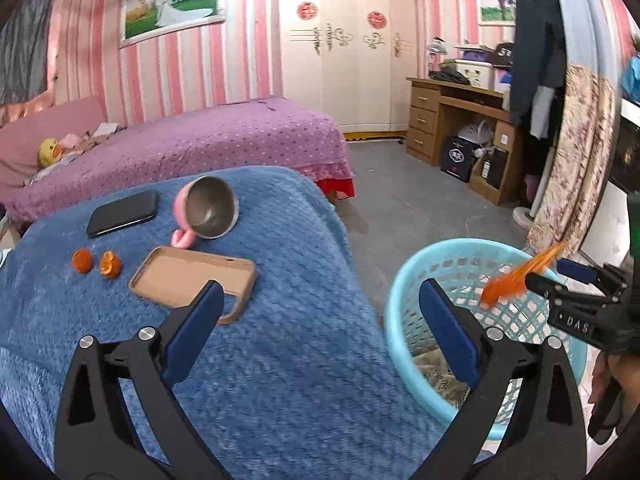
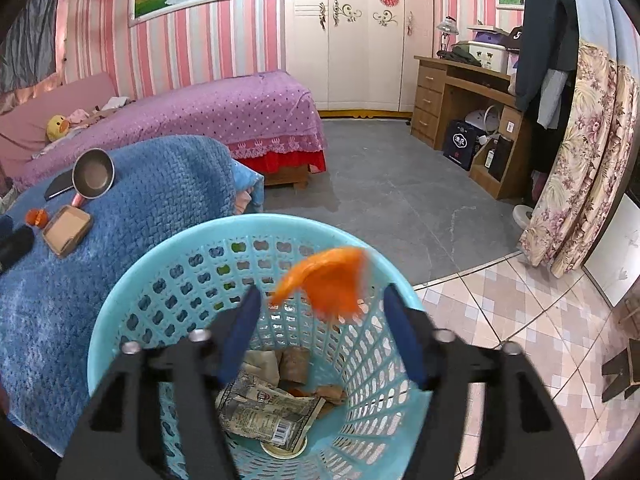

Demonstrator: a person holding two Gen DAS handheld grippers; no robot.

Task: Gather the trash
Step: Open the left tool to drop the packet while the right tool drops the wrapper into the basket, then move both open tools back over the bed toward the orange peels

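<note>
Over at the bin, the right claw [image 2: 320, 336] hangs above the light-blue basket [image 2: 132, 280], jaws parted with nothing pressed between the pads; an orange peel [image 2: 328, 284], blurred, is loose in the air just ahead of the blue fingers [image 2: 240, 340], above the basket's mouth. Wrappers [image 2: 264, 412] lie at the basket's bottom. The left claw [image 1: 320, 320] is spread wide and empty above the edge of the blue-blanketed worktop [image 1: 260, 360], beside the basket. On that blanket sit two orange pieces [image 1: 96, 262], a tan phone case [image 1: 192, 280], a black phone [image 1: 122, 212] and a tipped pink mug [image 1: 208, 212], well apart from the basket.
</note>
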